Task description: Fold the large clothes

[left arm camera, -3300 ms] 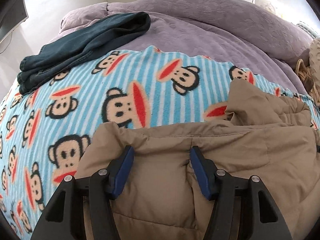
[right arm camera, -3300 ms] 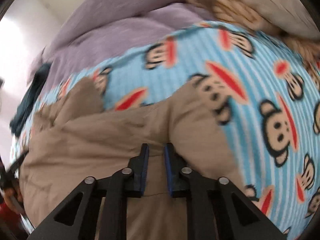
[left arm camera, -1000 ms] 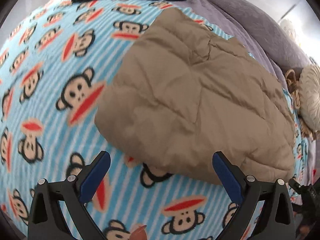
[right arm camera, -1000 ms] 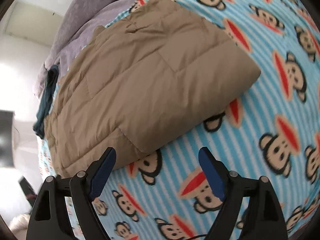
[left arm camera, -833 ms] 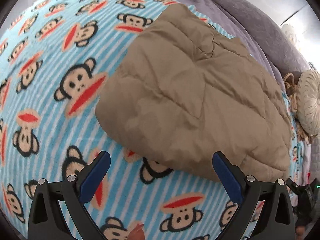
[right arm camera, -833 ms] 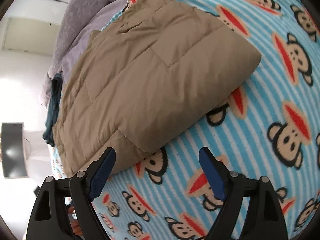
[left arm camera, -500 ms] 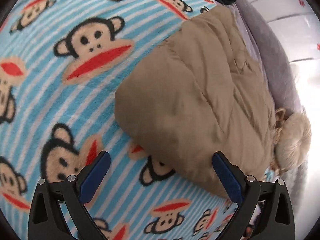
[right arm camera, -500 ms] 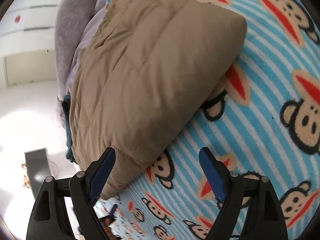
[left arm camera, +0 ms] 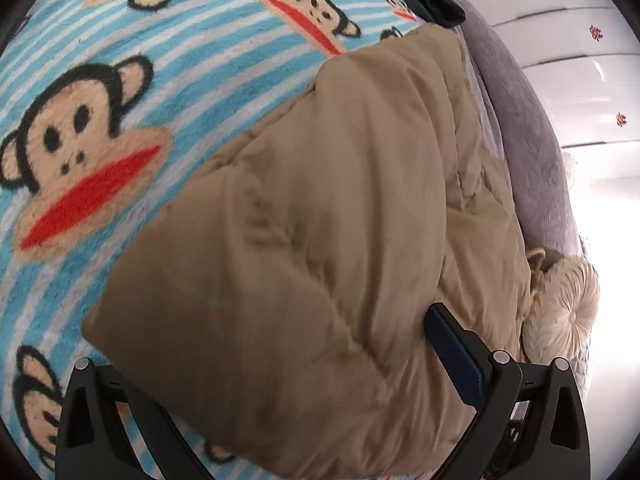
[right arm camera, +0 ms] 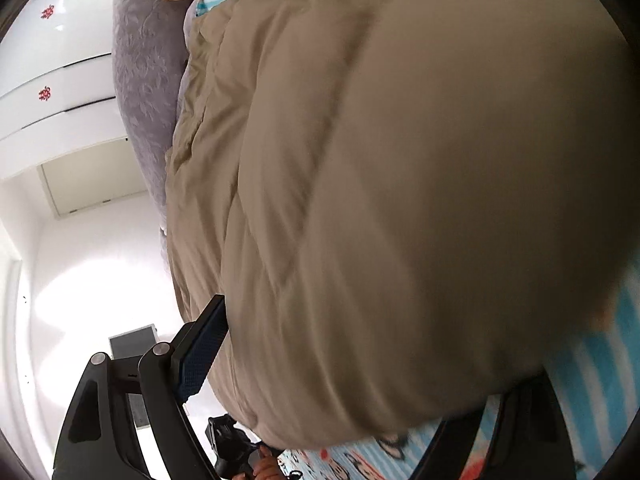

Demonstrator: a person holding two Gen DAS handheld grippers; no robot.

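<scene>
The folded tan padded jacket (left arm camera: 320, 240) lay on the monkey-print blanket (left arm camera: 100, 128). It looked puffy, soft and light, likely to spring back unless taken by its full thickness at an end. The left gripper (left arm camera: 280, 392) straddled one end, jaws wide but just closing; the right gripper (right arm camera: 352, 380) straddled the other, wide too. Whether pads yet pressed was unclear.
</scene>
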